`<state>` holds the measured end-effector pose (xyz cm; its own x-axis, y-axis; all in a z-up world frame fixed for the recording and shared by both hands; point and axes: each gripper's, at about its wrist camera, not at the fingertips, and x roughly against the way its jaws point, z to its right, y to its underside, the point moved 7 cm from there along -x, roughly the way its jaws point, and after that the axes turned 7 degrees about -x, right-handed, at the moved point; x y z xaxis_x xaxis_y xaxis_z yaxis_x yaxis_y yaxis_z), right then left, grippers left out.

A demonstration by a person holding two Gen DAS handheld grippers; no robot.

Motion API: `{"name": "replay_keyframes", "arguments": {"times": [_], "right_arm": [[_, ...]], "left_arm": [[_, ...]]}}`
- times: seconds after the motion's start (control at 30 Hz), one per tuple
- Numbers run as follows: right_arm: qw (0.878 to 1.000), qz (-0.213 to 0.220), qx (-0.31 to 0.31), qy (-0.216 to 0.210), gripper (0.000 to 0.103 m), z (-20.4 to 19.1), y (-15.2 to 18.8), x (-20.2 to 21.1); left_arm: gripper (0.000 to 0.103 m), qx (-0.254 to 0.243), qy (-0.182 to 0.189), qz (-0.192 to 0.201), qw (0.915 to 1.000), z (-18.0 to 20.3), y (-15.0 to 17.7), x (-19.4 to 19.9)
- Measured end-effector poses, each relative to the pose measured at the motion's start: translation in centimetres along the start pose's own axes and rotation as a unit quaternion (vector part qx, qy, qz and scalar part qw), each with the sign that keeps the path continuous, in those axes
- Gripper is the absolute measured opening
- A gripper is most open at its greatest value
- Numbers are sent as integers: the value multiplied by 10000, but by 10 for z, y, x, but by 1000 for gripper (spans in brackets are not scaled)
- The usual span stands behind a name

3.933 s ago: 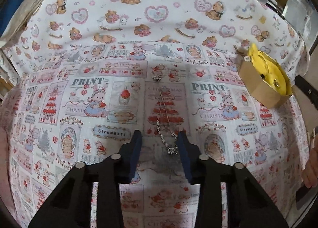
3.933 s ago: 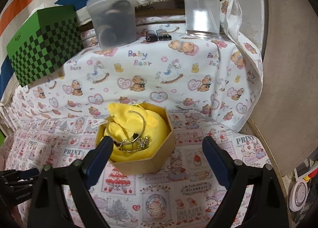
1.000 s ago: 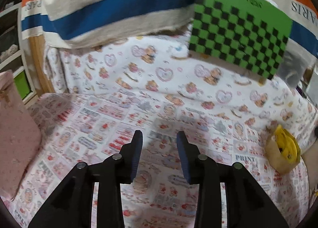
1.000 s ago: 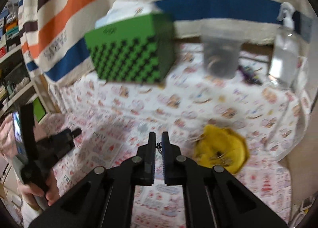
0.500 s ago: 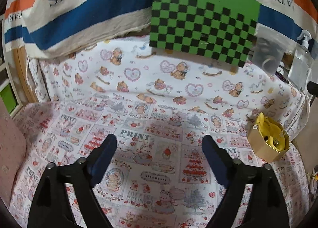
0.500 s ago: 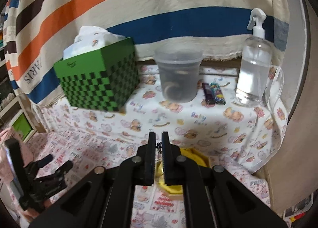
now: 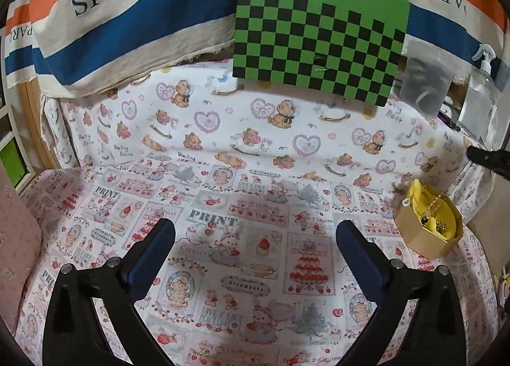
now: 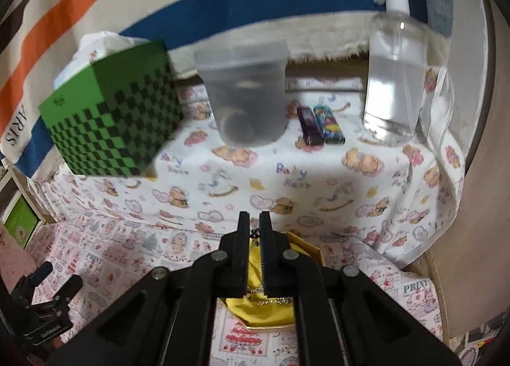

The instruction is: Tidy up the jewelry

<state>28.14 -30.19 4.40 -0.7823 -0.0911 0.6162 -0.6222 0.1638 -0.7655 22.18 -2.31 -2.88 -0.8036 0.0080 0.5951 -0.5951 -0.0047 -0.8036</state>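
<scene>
Two grippers: both in view, each over the printed cloth.
Left gripper: jaws spread wide, nothing between them, only cloth below.
Right gripper: jaws drawn nearly together, with a small dark bit of chain pinched in the narrow slit just behind the tips; what hangs from it is hidden by the jaws.
Jewelry box: a tan hexagonal box lined with yellow fabric, well to the right of the left jaws and a little ahead of them; in the right wrist view it sits directly beneath the right jaws.
Jewelry in box: a thin gold chain and small dark pieces lie on the yellow lining.
Ahead of the right jaws: two lighters side by side, a frosted plastic tub to their left, a clear spray bottle to their right.
Ahead and left: green checkered box.
Farthest: striped fabric lettered PARIS.
</scene>
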Motion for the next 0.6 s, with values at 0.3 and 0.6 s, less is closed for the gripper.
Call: {"name": "replay_keyframes", "arguments": {"times": [0.3,0.6], "right_arm": [[9992,-263,-216,-189,32,10,16,-14],[9980,552,97,-294,96,-5,40,54]], "left_arm": [[100,3,-38,156,9999,-3,-5,9],[100,-261,568,790,9949,1,-42,70]]}}
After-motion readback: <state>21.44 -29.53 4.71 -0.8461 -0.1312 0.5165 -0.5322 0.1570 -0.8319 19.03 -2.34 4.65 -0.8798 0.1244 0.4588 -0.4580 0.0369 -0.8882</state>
